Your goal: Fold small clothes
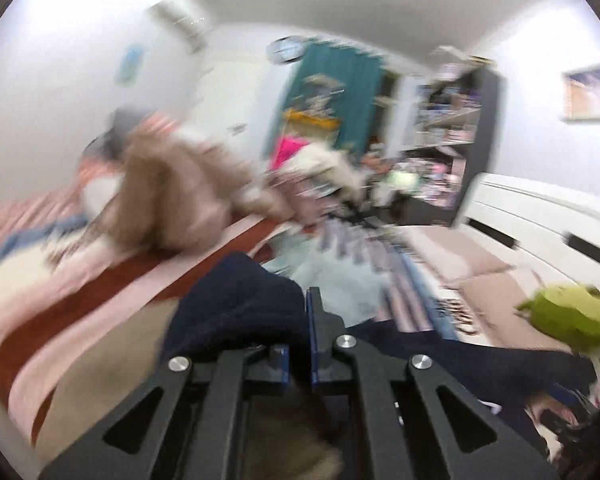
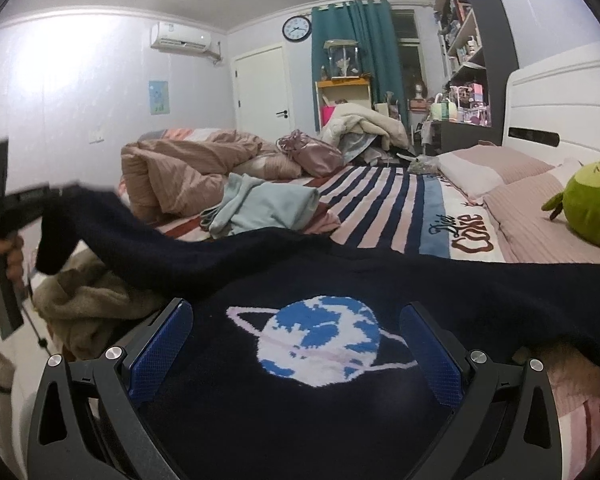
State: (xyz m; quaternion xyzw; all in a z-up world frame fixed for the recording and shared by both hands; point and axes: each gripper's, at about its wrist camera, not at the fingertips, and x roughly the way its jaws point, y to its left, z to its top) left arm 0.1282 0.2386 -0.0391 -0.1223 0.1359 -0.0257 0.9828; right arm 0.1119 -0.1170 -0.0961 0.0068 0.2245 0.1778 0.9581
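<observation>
A dark navy sweater [image 2: 300, 400] with a blue and white planet design lies spread on the bed in front of my right gripper [image 2: 296, 344]. That gripper is open and empty, its blue pads either side of the planet. My left gripper [image 1: 300, 320] is shut on one sleeve of the navy sweater [image 1: 236, 308], and the view is blurred by motion. In the right wrist view the left gripper [image 2: 36, 196] holds that sleeve lifted at the far left, the sleeve end hanging down.
A light blue garment [image 2: 264, 204] lies crumpled on the striped blanket [image 2: 380, 204]. A beige quilt [image 2: 180, 172] is heaped behind it. Pink pillows [image 2: 500, 176] and a green plush toy [image 2: 592, 204] are at the right. A tan garment [image 2: 92, 304] lies at the bed's left edge.
</observation>
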